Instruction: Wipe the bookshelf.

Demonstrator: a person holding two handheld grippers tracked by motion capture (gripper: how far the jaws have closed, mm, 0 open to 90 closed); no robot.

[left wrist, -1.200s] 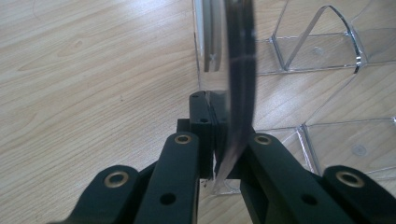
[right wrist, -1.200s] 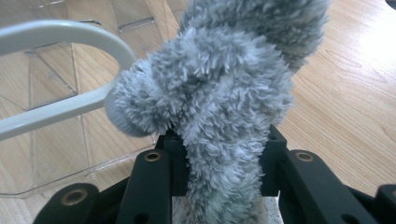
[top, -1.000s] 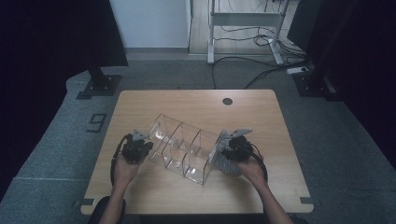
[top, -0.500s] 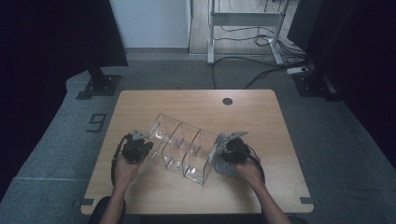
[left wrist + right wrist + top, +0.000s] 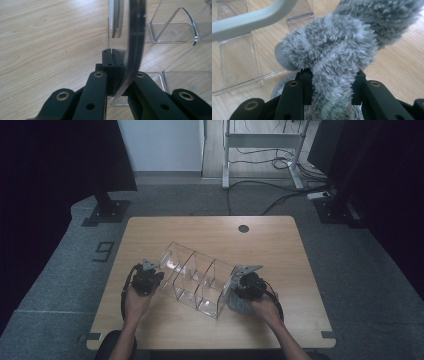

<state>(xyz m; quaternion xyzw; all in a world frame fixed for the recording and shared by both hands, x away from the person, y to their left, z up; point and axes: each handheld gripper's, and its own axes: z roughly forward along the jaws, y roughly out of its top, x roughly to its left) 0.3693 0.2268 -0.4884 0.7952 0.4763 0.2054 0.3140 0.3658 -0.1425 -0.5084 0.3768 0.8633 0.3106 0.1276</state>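
Clear organizer, grey cloth: positions unchanged.

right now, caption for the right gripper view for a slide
Right gripper clamps a fluffy grey cloth beside the clear organizer on the wooden table.

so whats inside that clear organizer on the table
The clear organizer shows bare compartments split by see-through dividers, with the wooden table visible through them. The end by the grey fluffy cloth in the right hand-held gripper is covered, so that part is uncertain.
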